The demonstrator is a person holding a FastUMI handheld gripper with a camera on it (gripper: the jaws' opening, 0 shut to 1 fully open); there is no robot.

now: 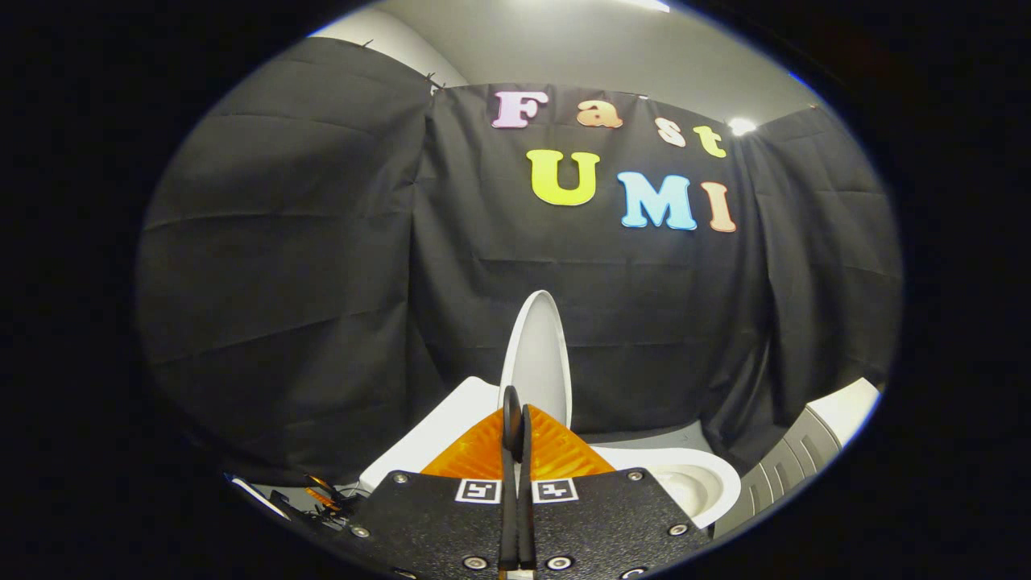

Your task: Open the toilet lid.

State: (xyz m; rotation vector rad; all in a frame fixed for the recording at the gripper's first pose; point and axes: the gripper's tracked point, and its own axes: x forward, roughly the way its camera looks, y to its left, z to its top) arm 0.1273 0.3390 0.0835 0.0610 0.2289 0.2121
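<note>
The gripper view rides on the gripper [516, 411] and looks forward along its two fingers, which stand pressed together, rising from its mounting plate [515, 524]. It faces the booth's black cloth wall [322, 266], tilted slightly upward so that the ceiling [564, 40] shows above the cloth. The camera sits close over the toilet: the raised lid [538, 354] stands upright just beyond the fingertips, seen nearly edge-on, and the bowl's rim [693, 479] lies below to the right of the fingers.
</note>
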